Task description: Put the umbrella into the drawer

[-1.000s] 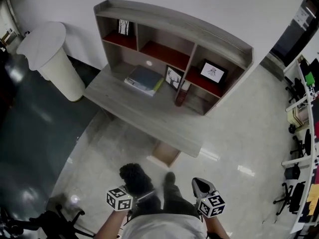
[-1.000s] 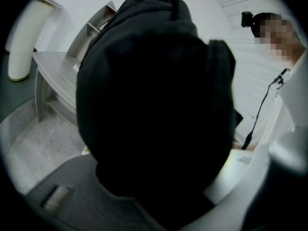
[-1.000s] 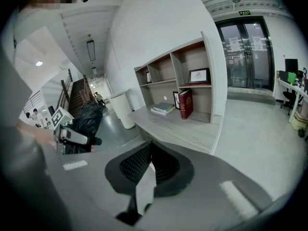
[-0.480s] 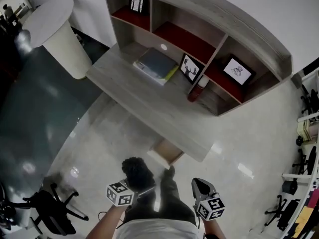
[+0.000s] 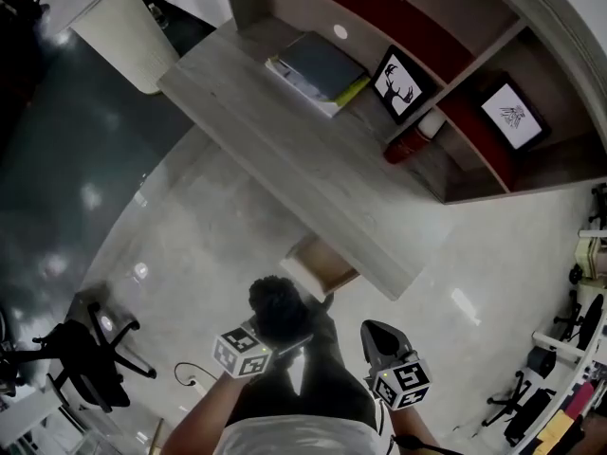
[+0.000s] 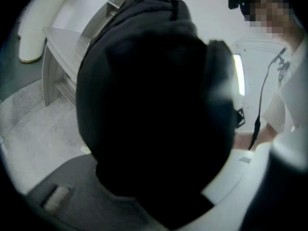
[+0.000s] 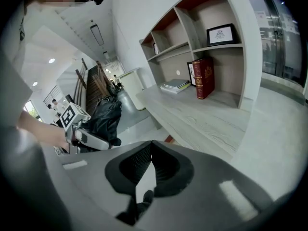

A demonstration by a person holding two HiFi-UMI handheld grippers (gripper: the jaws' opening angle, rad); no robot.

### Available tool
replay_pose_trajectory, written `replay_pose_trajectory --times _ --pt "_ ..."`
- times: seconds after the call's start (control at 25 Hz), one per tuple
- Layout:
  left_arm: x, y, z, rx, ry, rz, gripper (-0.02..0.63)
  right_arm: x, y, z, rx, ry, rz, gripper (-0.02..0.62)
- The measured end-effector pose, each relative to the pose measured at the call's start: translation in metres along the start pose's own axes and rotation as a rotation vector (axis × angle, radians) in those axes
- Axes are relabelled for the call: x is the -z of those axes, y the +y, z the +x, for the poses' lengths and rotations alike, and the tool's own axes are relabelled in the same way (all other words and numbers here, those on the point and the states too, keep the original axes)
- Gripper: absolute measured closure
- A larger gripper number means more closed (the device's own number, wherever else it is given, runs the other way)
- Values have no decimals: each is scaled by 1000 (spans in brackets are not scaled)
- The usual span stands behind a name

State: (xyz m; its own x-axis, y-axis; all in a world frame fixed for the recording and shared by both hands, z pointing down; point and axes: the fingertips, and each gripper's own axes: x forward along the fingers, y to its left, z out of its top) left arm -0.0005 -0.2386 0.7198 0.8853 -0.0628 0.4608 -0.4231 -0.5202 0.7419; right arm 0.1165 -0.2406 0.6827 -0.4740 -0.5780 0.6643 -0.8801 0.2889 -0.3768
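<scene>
A black folded umbrella (image 5: 278,306) sits in my left gripper (image 5: 285,336), whose jaws are shut on it. In the left gripper view the umbrella (image 6: 154,105) fills nearly the whole picture and hides the jaw tips. The right gripper view shows the same dark bundle (image 7: 105,115) held out at the left. My right gripper (image 5: 381,337) hangs beside it, shut and holding nothing, its tips (image 7: 151,146) touching. A small wooden drawer (image 5: 318,262) stands pulled out under the desk's front edge, just beyond both grippers.
The grey desk (image 5: 285,150) carries a stack of books (image 5: 318,69), a framed deer picture (image 5: 398,83) and a red book (image 5: 408,145) below its shelves. A white pedestal (image 5: 123,17) stands far left. An office chair (image 5: 85,358) and a cable (image 5: 185,377) lie on the floor at the left.
The head view has come closer to the desk, which now looks larger and higher in the picture. Both grippers stay low in view, nearer the drawer; the umbrella is still held.
</scene>
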Motion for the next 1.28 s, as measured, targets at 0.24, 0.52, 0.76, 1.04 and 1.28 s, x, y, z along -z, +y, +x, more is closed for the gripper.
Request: replay_pose_trajectory --times 0.24,0.52,0.76,1.04,1.28 --pt "17 42 31 -26 -7 -38 341 26 -13 42 -32 32 -5 589" --pt "35 66 76 -15 -1 -59 339 57 -30 79 -62 57 10 591" --pt "54 97 116 -22 10 -74 339 73 -43 107 -77 55 16 590" --pt "78 137 156 -47 65 -105 339 88 -66 135 -86 37 0 591" --pt "94 169 190 -70 134 -125 339 103 -87 151 -93 25 7 590"
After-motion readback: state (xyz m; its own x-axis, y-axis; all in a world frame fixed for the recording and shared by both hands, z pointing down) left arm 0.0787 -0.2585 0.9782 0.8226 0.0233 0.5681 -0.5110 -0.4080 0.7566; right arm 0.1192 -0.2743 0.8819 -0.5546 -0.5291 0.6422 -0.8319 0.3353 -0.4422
